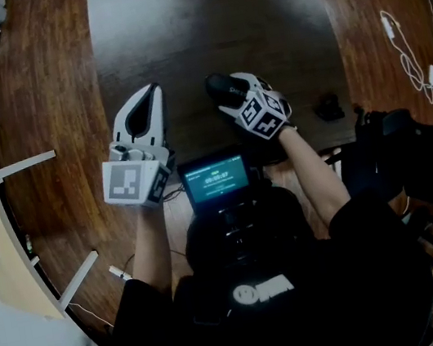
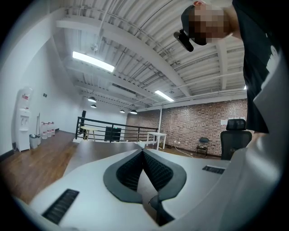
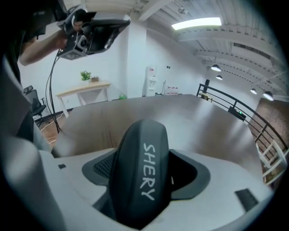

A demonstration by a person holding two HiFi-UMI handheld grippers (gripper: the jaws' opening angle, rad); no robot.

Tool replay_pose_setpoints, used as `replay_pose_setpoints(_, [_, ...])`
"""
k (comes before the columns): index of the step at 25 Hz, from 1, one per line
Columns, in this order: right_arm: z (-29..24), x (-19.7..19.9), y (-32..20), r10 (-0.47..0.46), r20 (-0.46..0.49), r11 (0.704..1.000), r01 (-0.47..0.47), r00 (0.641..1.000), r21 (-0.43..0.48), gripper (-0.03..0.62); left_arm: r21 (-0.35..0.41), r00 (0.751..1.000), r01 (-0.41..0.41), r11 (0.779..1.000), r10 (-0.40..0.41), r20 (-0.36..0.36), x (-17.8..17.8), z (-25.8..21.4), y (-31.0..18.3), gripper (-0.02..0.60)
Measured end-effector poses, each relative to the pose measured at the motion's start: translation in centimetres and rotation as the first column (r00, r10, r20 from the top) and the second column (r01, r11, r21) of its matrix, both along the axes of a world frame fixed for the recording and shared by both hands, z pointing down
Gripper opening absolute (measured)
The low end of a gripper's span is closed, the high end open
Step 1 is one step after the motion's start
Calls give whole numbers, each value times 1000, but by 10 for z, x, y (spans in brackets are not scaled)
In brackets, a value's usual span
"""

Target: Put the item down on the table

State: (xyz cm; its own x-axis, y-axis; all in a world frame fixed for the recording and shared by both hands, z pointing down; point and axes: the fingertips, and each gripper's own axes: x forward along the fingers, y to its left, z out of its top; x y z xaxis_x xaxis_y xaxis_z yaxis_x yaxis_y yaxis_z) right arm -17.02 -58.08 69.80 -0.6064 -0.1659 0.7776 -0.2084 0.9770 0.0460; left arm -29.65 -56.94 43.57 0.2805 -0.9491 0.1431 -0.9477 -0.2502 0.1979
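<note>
The right gripper (image 1: pixel 225 92) has its jaws clamped on the dark grey item (image 3: pixel 141 171) lettered SHERY, held out in front of the person, while the left gripper (image 1: pixel 151 95) beside it has its jaws pressed together, empty.

- left gripper (image 2: pixel 142 149): jaws pressed together at the tips, nothing between them, dark ribbed pads (image 2: pixel 131 169) form a V
- wooden floor (image 2: pixel 31 164) runs off to the left, with a white water dispenser (image 2: pixel 23 119) at its far left edge by the wall
- black railing (image 2: pixel 106 131) straight ahead, white table (image 2: pixel 151 136) just right of it
- brick wall (image 2: pixel 198 124) at the back right, black office chair (image 2: pixel 235 135) in front of it
- long ceiling light (image 2: pixel 92 62) up top
- person's dark sleeve (image 2: pixel 257 67) fills the top right corner
</note>
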Motion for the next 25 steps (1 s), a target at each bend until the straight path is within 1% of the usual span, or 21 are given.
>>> replay_pose_setpoints(4, [18,-2,3,-23,-88,1000,23,996,1,370,-3,1000,-5,1000,5,-3,-2,2,-2,-8])
replay_pose_setpoints(7, [25,-3,4,-34,-121,999,34,992,3,371,-7,1000,-8,1000,8,-9,-3,5,-2,-8])
replay_pose_setpoints(9, [27,-4,5,-32,-126,999,33,991,2,371,-12,1000,-10,1000,10,-12,-4,7,-1,-8])
replay_pose_setpoints(14, [26,-5,3,-28,-119,999,31,992,17,374,-10,1000,-22,1000,22,-15,-5,9,0,-8])
replay_pose_setpoints(16, [25,-5,4,-14,-115,1000,16,993,17,376,-7,1000,-25,1000,24,-16,-5,8,3,-8])
replay_pose_setpoints(23, [1,-5,0,68,-5,998,-68,998,15,380,-5,1000,-26,1000,26,-15,-2,4,13,-8])
replay_pose_setpoints(25, [-6,-5,-2,86,23,996,-87,996,20,382,15,999,-38,999,39,-15,0,1,14,-8])
